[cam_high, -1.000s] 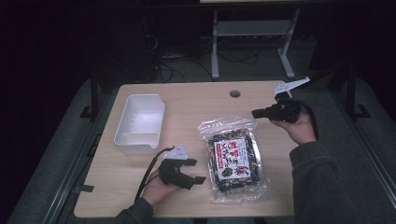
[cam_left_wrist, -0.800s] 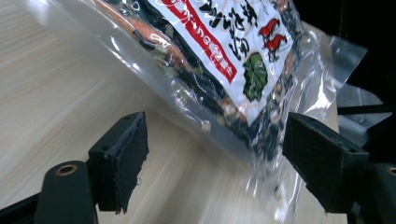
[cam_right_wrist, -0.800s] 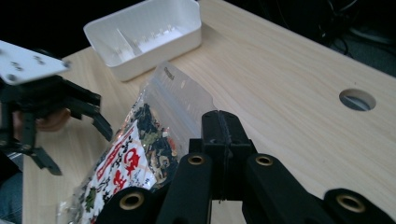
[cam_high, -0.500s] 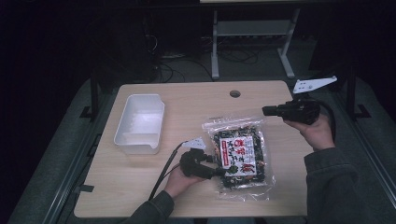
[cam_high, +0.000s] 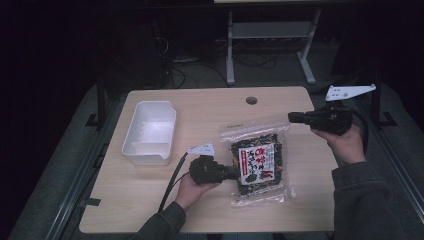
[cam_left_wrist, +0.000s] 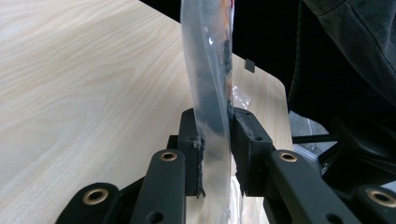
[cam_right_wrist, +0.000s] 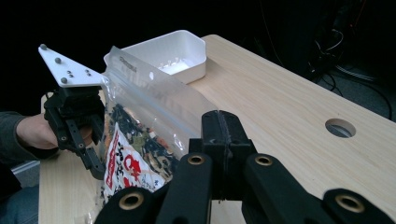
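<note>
In the high view, the snack bag lies on the worktop, between the 2 hands and right of the white tray. The left tongs come from the left and meet the bag at its left edge, about halfway down. Their jaws have just been closing, with the plastic edge between them. The right tongs hang above the worktop near the top right corner of the bag, and they seem to be apart from it.

In the left gripper view, the jaws press a clear fold of the bag from both sides. The hold is only on thin film near the seam, not on the filled part. If the hand lifts quickly, the film can probably slip out, or the weight of the contents can swing the bag and twist it out of the pads.

In the right gripper view, the right tongs are fully closed, pad against pad, and nothing is held between them. The left tongs stand behind the raised bag, and the tray is farther back. The clear top flap stands close to the closed jaws, so a move forward could push or crumple it instead of gripping. The bag could also catch the tray rim if it is carried low.
</note>
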